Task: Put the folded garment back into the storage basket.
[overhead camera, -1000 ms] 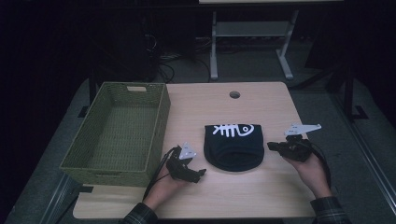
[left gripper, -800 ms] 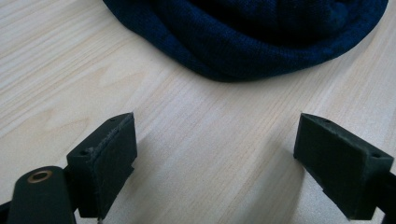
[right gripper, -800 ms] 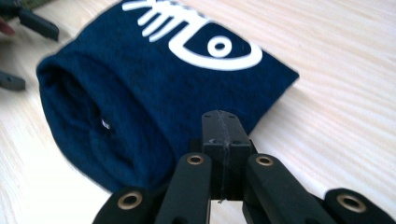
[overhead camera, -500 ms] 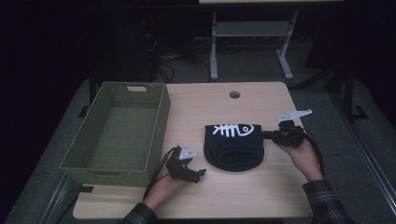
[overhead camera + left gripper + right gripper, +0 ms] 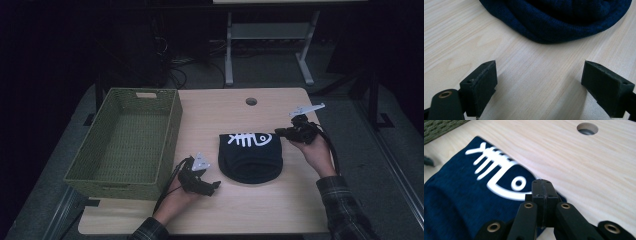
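Probably soft, light, floppy: dark knit hat (image 5: 251, 157) with fish-bone print, mid-table, right of woven basket (image 5: 125, 142). Best pinched at folded near brim. Left gripper (image 5: 539, 85) gaping beside it; right gripper (image 5: 542, 187) closed, empty, over far-right edge.

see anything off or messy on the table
Nothing stands out. The dark hat lies flat on the table, the basket sits square and empty, nothing spilled or damaged.
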Demonstrator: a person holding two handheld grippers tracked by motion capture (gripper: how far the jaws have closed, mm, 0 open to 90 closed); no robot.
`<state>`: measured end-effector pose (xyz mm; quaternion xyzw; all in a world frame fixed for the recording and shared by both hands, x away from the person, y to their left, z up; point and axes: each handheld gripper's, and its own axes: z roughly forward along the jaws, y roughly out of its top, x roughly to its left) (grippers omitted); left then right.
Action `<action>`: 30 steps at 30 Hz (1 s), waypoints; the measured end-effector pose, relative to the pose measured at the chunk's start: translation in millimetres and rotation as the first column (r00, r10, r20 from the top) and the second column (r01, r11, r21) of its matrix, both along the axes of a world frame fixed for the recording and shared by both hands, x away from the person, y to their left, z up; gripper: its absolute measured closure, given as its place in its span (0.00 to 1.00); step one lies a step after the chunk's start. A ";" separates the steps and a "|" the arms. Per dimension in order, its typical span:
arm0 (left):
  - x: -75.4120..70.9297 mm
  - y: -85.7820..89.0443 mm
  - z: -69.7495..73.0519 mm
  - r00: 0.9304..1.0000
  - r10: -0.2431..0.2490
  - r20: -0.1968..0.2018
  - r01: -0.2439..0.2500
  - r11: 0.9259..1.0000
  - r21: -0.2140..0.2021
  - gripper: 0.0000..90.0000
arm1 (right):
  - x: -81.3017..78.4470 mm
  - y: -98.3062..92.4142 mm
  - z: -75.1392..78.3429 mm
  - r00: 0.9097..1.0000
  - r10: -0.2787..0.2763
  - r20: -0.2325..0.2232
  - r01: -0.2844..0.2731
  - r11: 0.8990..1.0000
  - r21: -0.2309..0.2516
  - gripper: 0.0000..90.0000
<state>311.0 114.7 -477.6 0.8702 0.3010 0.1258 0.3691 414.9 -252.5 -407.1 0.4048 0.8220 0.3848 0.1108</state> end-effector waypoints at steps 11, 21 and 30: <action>-0.3 -0.1 0.0 1.000 0.003 0.000 -0.003 1.000 -0.001 0.14 | 38.4 7.6 -8.4 0.999 -0.031 -0.008 0.031 1.000 0.004 1.00; 0.5 0.1 0.7 1.000 -0.011 -0.004 0.011 1.000 0.007 0.13 | 57.7 9.6 -28.8 0.997 -0.030 -0.072 0.027 0.999 -0.043 1.00; 0.6 -0.4 3.8 1.000 0.006 -0.013 -0.005 0.999 0.033 0.14 | 56.8 12.6 -34.8 0.995 0.007 -0.102 -0.013 0.998 -0.060 1.00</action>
